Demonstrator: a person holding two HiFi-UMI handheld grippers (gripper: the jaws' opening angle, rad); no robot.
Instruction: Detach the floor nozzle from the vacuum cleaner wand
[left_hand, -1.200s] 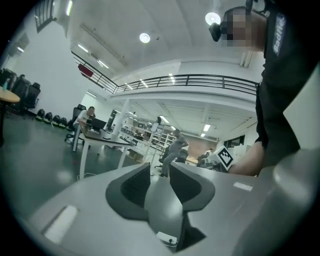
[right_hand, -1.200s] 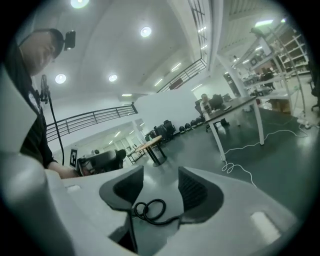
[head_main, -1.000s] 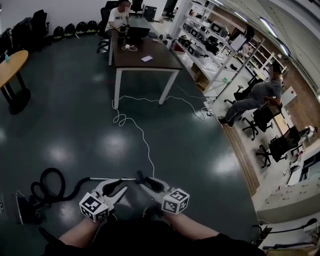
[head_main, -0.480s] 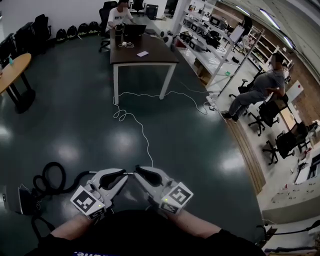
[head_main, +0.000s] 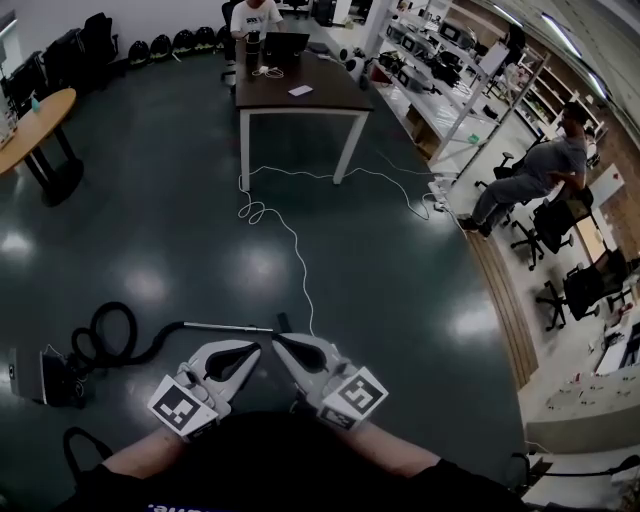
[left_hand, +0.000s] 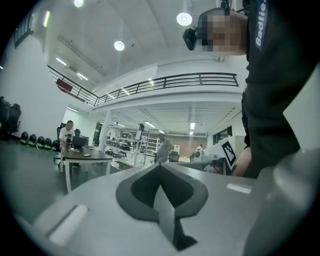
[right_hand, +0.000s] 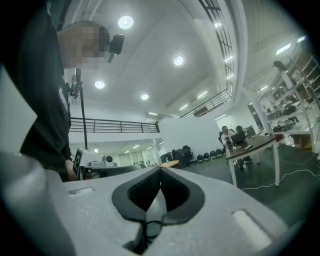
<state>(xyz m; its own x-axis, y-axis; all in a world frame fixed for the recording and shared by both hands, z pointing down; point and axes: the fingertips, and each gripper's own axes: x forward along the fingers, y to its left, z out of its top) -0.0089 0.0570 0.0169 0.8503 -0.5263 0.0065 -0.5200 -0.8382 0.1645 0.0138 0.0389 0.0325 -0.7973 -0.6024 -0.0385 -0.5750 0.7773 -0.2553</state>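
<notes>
Drawn back from the wand (head_main: 225, 326), left gripper (head_main: 256, 348) and right gripper (head_main: 279, 343) have just closed their fingers together, empty.

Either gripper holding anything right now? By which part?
Nothing held. The left gripper and right gripper have just closed, jaws together and empty; the vacuum wand lies apart from both.

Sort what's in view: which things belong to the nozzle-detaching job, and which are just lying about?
Job: wand; nozzle at its end; hose; vacuum body.
Lying about: white cable; table; round table; laptop; office chairs.
</notes>
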